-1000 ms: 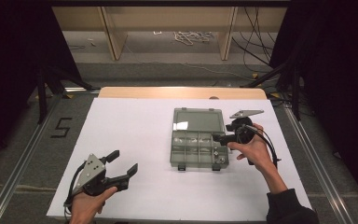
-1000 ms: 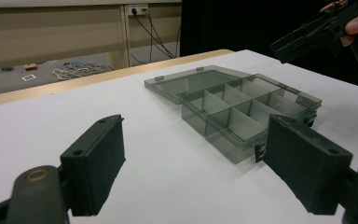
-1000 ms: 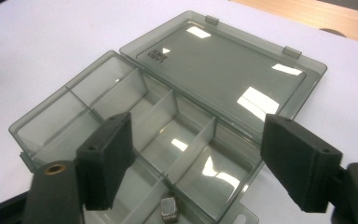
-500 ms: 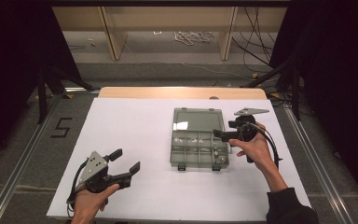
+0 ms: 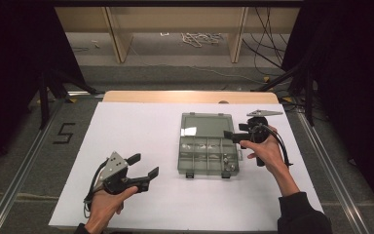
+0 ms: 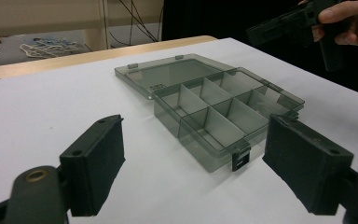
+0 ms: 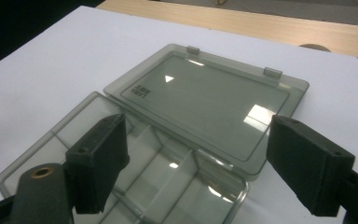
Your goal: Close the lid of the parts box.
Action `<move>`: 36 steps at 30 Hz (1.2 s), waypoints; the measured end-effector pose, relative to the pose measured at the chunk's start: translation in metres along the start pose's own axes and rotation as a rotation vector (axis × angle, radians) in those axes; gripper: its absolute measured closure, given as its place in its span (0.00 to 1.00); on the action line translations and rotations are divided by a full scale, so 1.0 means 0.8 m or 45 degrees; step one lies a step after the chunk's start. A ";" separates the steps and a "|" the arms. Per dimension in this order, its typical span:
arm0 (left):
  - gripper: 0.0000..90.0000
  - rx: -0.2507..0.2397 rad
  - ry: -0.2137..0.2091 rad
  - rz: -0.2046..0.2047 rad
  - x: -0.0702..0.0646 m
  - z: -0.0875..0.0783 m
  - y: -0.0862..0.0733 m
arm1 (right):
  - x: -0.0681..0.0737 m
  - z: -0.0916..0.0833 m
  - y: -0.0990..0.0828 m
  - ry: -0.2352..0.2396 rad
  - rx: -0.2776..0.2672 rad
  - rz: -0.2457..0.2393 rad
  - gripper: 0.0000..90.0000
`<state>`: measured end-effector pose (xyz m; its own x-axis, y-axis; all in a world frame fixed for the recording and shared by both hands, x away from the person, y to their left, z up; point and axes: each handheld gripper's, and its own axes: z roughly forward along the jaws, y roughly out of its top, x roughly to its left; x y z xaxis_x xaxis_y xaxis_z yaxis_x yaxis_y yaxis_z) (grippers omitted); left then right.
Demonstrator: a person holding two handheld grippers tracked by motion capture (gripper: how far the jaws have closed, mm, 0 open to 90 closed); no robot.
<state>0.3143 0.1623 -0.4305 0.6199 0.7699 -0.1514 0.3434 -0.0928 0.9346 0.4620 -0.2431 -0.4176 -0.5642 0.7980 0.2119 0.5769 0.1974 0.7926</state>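
The clear compartment box (image 5: pixel 208 144) lay lid-open right of the white table's (image 5: pixel 126 126) centre. At its three o'clock the right hand (image 5: pixel 265 151) held the right gripper (image 5: pixel 231 136), jaws spread, pointing toward nine. Near seven o'clock the left gripper (image 5: pixel 143 165) rested low, released, aimed at the box.

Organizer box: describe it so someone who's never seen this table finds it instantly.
On the white table, look right of centre, beside the right gripper held at its right edge. The organizer box is smoky clear plastic, its lid folded flat open toward the far side. It is divided into small compartments, with two black latches on its near edge.
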 end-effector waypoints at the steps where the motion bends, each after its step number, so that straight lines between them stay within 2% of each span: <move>1: 0.21 0.006 -0.005 0.000 -0.001 0.004 0.001 | -0.001 0.001 0.000 -0.009 -0.004 -0.003 0.26; 3: 0.21 0.029 -0.020 -0.023 -0.003 0.015 0.004 | -0.006 0.005 0.001 -0.035 -0.025 0.006 0.27; 5: 0.22 0.039 -0.032 -0.031 -0.005 0.027 0.007 | -0.012 0.009 0.002 -0.029 -0.007 0.047 0.27; 8: 0.23 0.074 -0.046 -0.033 -0.008 0.041 0.010 | -0.022 0.015 0.001 -0.054 0.016 0.044 0.26; 10: 0.24 0.099 -0.056 -0.064 -0.011 0.051 0.010 | -0.027 0.018 0.000 -0.070 0.040 0.068 0.26; 13: 0.24 0.127 -0.069 -0.050 -0.010 0.062 0.010 | -0.034 0.024 -0.003 -0.060 0.050 0.097 0.26; 15: 0.24 0.140 -0.064 -0.060 -0.010 0.068 0.011 | -0.033 0.026 -0.003 -0.068 0.062 0.128 0.26; 16: 0.25 0.149 -0.054 -0.072 -0.010 0.071 0.011 | -0.034 0.028 -0.003 -0.075 0.066 0.124 0.26; 17: 0.25 0.157 -0.060 -0.056 -0.009 0.074 0.012 | -0.037 0.029 -0.003 -0.065 0.053 0.097 0.26; 18: 0.26 0.167 -0.049 -0.079 -0.010 0.077 0.012 | -0.036 0.031 -0.002 -0.064 0.060 0.113 0.26; 20: 0.26 0.181 -0.056 -0.066 -0.008 0.084 0.012 | -0.037 0.034 -0.002 -0.072 0.065 0.105 0.26; 21: 0.27 0.196 -0.050 -0.080 -0.008 0.087 0.012 | -0.036 0.033 0.001 -0.081 0.111 0.129 0.26; 22: 0.27 0.205 -0.056 -0.080 -0.007 0.090 0.012 | -0.039 0.035 0.002 -0.096 0.100 0.093 0.26; 23: 0.28 0.214 -0.064 -0.079 -0.006 0.093 0.012 | -0.040 0.037 0.004 -0.082 0.081 0.086 0.26; 24: 0.30 0.219 -0.062 -0.074 -0.006 0.097 0.012 | -0.041 0.038 0.007 -0.084 0.091 0.080 0.27; 25: 0.30 0.238 -0.061 -0.066 -0.005 0.100 0.012 | -0.037 0.039 0.009 -0.094 0.112 0.144 0.27; 26: 0.30 0.246 -0.062 -0.069 -0.006 0.105 0.012 | -0.038 0.040 0.011 -0.091 0.125 0.124 0.27; 28: 0.31 0.289 -0.072 -0.047 -0.006 0.110 0.011 | -0.038 0.043 0.015 -0.115 0.169 0.140 0.28; 29: 0.32 0.295 -0.063 -0.041 -0.008 0.115 0.010 | -0.040 0.046 0.016 -0.117 0.160 0.119 0.28; 31: 0.36 0.316 -0.072 -0.038 -0.009 0.122 0.008 | -0.044 0.052 0.017 -0.117 0.186 0.118 0.28; 32: 0.37 0.354 -0.076 -0.012 -0.008 0.125 0.008 | -0.045 0.053 0.017 -0.117 0.195 0.120 0.29; 34: 0.40 0.367 -0.078 -0.010 -0.008 0.131 0.007 | -0.047 0.059 0.016 -0.112 0.219 0.133 0.29; 35: 0.41 0.362 -0.072 -0.030 -0.010 0.134 0.006 | -0.047 0.062 0.016 -0.105 0.230 0.148 0.29; 36: 0.42 0.381 -0.074 -0.013 -0.009 0.136 0.007 | -0.048 0.063 0.016 -0.101 0.242 0.139 0.29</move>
<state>0.3885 0.0872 -0.4595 0.6515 0.7354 -0.1864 0.5372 -0.2738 0.7977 0.5213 -0.2426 -0.4443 -0.4486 0.8612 0.2389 0.7372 0.2054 0.6437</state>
